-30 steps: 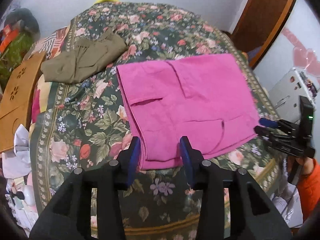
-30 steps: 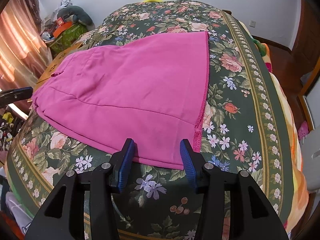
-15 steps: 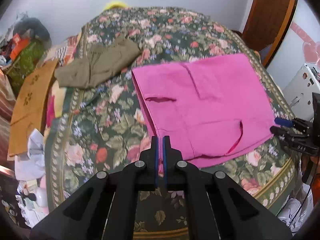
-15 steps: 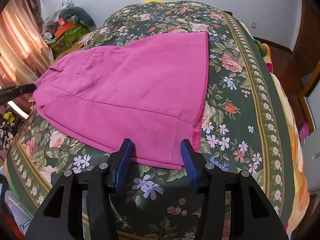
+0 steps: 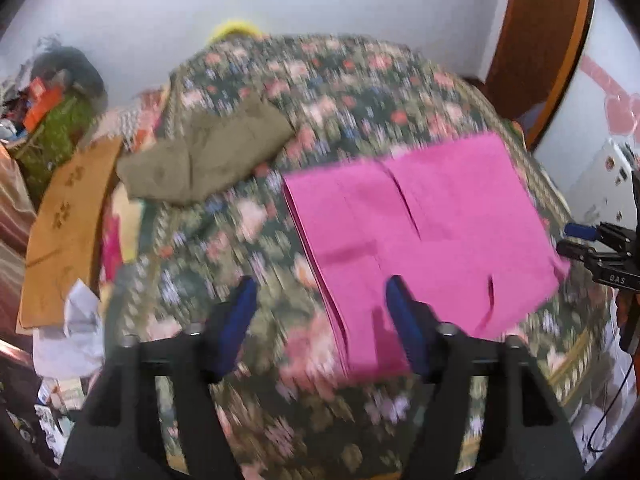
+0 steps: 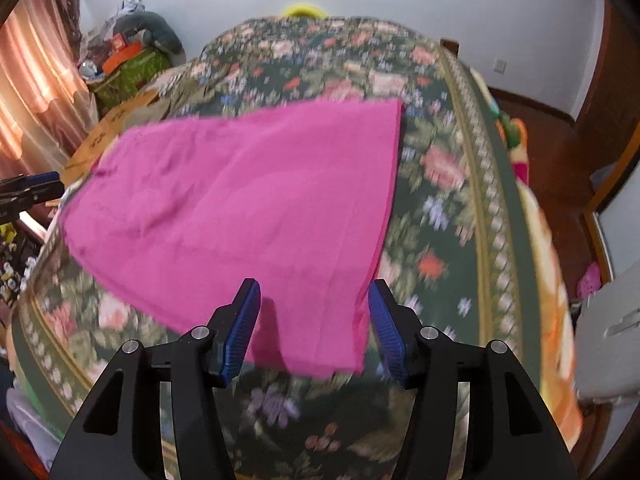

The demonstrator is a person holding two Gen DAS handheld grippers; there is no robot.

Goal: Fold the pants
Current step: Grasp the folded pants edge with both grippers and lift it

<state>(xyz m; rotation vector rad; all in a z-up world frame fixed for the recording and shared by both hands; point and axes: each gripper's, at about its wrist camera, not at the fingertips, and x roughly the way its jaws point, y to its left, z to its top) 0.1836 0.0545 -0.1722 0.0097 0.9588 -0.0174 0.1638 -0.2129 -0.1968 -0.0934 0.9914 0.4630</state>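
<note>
Bright pink folded fabric pants [image 6: 248,200] flat on floral green bedspread [image 6: 452,184], near its front edge; left gripper [image 5: 320,320] fingers just opened, corner between, unpressed; right gripper [image 6: 314,320] fingers apart, widening, hem between; open bedspread rightward.

left gripper [image 5: 318,312] opening, right gripper [image 6: 314,314] too — tilted down
</note>
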